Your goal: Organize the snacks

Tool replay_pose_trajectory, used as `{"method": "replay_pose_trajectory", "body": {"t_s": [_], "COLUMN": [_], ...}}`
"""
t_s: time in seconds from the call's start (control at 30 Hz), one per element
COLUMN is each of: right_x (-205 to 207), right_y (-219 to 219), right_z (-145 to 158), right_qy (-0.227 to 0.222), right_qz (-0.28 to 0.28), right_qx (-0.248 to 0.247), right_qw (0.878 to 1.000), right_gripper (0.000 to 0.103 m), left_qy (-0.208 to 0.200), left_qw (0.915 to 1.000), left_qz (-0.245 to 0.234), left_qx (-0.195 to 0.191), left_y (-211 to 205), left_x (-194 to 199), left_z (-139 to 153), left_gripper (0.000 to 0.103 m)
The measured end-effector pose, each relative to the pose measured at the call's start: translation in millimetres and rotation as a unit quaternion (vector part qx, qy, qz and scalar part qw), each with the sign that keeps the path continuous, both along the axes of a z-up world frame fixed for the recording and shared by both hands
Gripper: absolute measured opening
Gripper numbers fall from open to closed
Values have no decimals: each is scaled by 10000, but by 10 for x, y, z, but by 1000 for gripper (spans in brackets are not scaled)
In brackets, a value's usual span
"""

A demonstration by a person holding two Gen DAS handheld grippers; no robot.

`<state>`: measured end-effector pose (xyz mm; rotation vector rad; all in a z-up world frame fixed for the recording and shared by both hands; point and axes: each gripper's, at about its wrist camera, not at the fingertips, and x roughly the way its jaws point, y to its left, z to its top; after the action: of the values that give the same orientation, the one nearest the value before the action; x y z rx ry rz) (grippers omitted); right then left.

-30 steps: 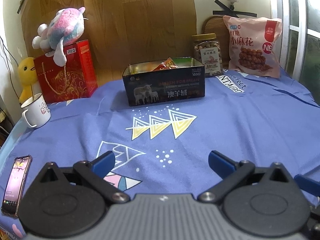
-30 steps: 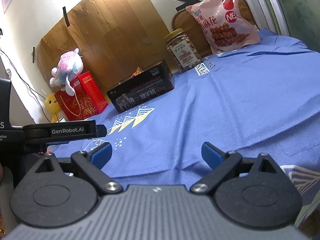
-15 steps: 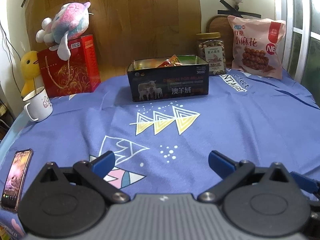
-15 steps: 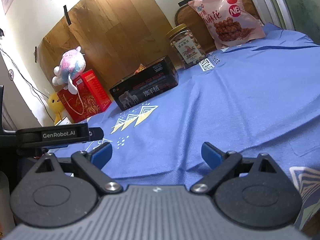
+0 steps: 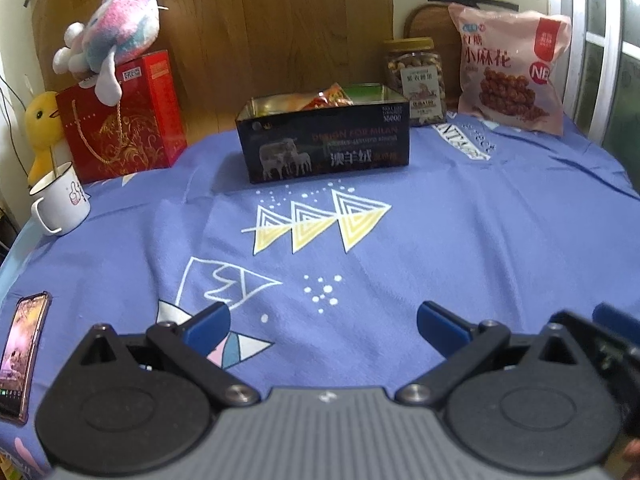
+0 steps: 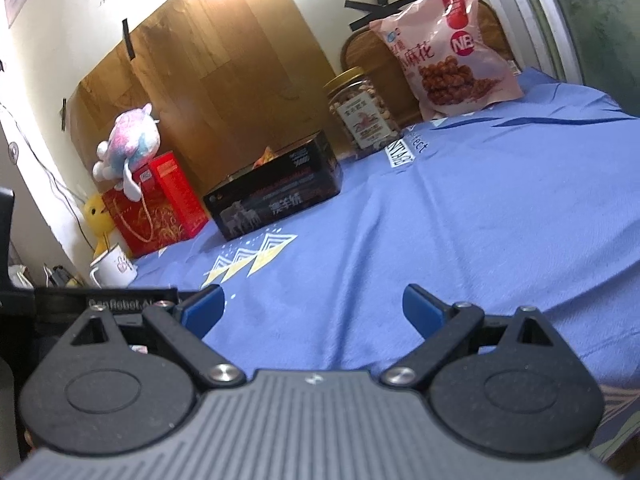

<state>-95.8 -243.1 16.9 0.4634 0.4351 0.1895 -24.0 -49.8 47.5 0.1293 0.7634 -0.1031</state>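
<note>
A black tin box (image 5: pixel 324 148) stands open at the back middle of the blue tablecloth, with snack packets (image 5: pixel 330 98) inside. It also shows in the right wrist view (image 6: pixel 276 196). A clear jar of nuts (image 5: pixel 416 76) (image 6: pixel 362 114) and a pink snack bag (image 5: pixel 510 70) (image 6: pixel 446 48) stand to its right against the wall. My left gripper (image 5: pixel 322 322) is open and empty, low over the near cloth. My right gripper (image 6: pixel 314 306) is open and empty, to the right of the left one.
A red gift box (image 5: pixel 124 120) with a plush toy (image 5: pixel 112 36) on top stands at the back left. A yellow duck (image 5: pixel 40 132) and a white mug (image 5: pixel 60 202) are beside it. A phone (image 5: pixel 20 354) lies at the near left edge. A window frame (image 5: pixel 600 52) is at the right.
Both grippers have shifted slightly; the box and snacks sit a little differently in view. Both stay open and empty. Nothing on the table has moved.
</note>
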Motion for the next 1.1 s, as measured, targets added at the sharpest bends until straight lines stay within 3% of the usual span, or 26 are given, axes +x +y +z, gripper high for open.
{"method": "replay_pose_trajectory", "body": {"t_s": [0.73,1.1], "right_x": [-17,-21], "right_y": [38,5], "right_z": [-34,-47], "right_qy": [-69,-57], "right_qz": [186,165], "right_qx": [51,118], "right_qw": [9998,9998], "right_gripper": [97,97], "left_qy": [259,169], "left_qw": [9993,9987], "left_qz": [136,220], "left_qx": [231,430], "left_y": [-28,-58], "left_x": [75,58], "left_z": [-94,-103], "left_gripper": [103,103]}}
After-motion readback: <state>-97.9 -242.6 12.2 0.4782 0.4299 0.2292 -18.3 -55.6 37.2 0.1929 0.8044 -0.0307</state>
